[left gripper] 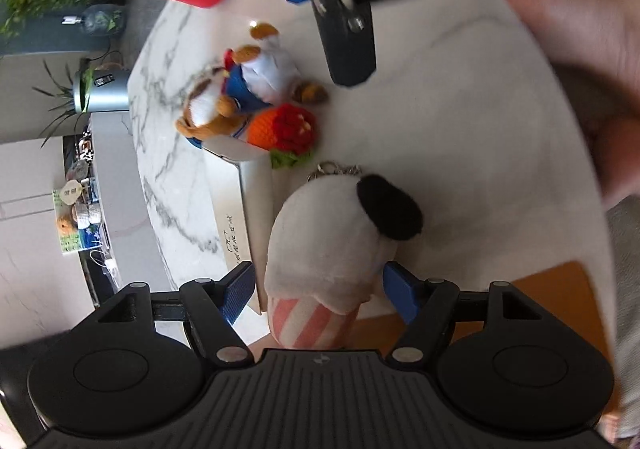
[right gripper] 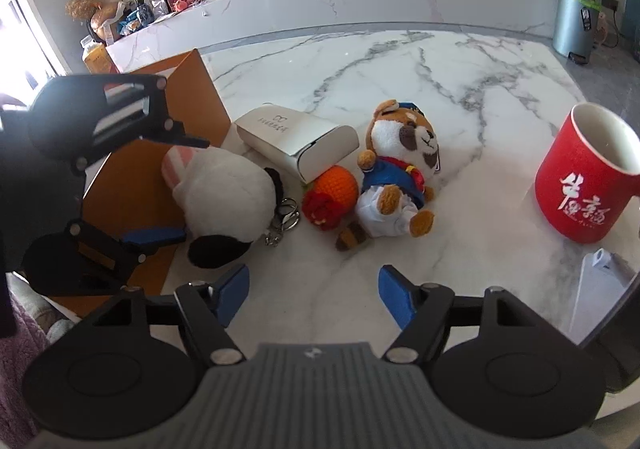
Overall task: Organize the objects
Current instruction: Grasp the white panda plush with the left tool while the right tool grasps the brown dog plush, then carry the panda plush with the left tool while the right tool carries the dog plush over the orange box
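The white plush toy [left gripper: 332, 233] w/ a black ear and a pink-striped part lies on the marble table [left gripper: 480, 137], partly over the edge of the orange box [right gripper: 132, 185]. Its key ring [right gripper: 286, 215] rests on the table beside it.

The left gripper [left gripper: 320, 285] is wide open around the plush. One blue pad [left gripper: 240, 289] is clear of it. The other pad [left gripper: 400, 289] is just at the fur; can't tell if it touches. Nothing is held yet.

To do the grab well, I think it should go a bit deeper, so the pads sit on the fat middle, not the thin striped end. Then close slow & soft, bc the toy squishes. Watch that the key ring doesn't snag.

Just beside the plush are a white case [right gripper: 298, 143], an orange knit ball [right gripper: 336, 185] and a fox plush [right gripper: 400, 169]. A red mug [right gripper: 584, 185] stands well apart.

The right gripper [right gripper: 314, 295] is open too, w/ nothing in it, over bare table.
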The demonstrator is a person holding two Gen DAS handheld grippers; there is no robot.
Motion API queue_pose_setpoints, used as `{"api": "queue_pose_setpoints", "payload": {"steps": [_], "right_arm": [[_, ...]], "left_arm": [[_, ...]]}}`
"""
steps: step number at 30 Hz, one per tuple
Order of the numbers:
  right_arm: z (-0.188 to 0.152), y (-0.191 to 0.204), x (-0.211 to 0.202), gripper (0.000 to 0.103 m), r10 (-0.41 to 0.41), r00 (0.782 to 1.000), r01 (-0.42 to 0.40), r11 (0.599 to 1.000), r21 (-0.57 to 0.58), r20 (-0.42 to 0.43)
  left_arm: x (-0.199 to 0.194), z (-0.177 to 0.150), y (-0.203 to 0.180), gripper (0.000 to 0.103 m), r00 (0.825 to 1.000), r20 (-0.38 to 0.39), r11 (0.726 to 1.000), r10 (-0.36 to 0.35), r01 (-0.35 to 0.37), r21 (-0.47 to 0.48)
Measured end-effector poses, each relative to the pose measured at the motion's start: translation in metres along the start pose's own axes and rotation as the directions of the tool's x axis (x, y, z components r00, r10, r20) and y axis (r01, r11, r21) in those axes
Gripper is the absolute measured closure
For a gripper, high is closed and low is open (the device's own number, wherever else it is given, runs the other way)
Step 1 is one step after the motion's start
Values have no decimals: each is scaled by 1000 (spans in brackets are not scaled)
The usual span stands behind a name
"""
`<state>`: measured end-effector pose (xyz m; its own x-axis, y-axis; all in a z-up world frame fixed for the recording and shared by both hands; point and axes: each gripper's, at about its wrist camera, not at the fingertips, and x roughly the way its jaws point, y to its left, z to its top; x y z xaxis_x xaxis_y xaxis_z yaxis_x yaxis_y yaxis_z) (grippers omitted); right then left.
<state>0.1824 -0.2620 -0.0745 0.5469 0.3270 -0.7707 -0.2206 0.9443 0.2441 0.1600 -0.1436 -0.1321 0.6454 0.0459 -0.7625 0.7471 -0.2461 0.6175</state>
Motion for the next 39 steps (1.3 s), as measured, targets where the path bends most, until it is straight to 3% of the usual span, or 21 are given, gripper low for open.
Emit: {"api": "queue_pose_setpoints", "payload": {"steps": [5,8,10,11,13,16,17,20,21,22,26,31,36,37,39], "right_arm": [[-1,-18,10,28,0,1000,-1,999,46,21],[0,-30,13,28,0,999,-5,994,110,43],[1,-37,13,28,-7,998,-4,989,148,70],[2,-38,13,28,-13,996,0,987,162,84],[6,-40,14,29,-30,994,10,983,185,106],[13,-43,16,38,-52,992,29,980,198,114],[15,-44,17,38,-64,991,40,980,196,115],[21,-46,21,38,-111,986,87,979,183,122],[24,-47,24,38,-121,985,98,980,176,127],[27,-47,26,38,-123,983,100,980,170,134],[38,-48,40,39,-99,987,80,986,145,129],[36,-54,59,40,-76,993,59,984,171,94],[35,-65,63,43,-40,994,16,977,215,106],[34,-66,65,52,-31,995,10,975,223,91],[31,-68,66,55,-8,996,-13,970,244,84]], "left_arm": [[12,5,5,24,998,-12,998,-57,57,-17],[15,9,16,28,996,-21,987,-88,85,-139],[13,7,30,31,991,-3,954,-131,125,-274],[12,5,39,32,987,13,923,-157,152,-354],[10,-3,59,33,976,54,823,-213,209,-528],[9,-16,81,34,956,116,622,-270,265,-736],[9,-20,86,34,948,137,551,-287,280,-786],[15,-35,95,34,918,193,288,-345,300,-909],[16,-40,95,34,915,210,220,-344,295,-930],[15,-44,95,34,920,213,176,-328,282,-943],[11,-55,89,34,925,240,47,-295,265,-963],[15,-61,85,34,933,252,-37,-258,251,-967],[18,-60,82,34,938,250,-55,-239,244,-968],[17,-61,82,34,939,250,-58,-237,243,-968],[17,-64,81,34,939,254,-72,-232,244,-967]]}}
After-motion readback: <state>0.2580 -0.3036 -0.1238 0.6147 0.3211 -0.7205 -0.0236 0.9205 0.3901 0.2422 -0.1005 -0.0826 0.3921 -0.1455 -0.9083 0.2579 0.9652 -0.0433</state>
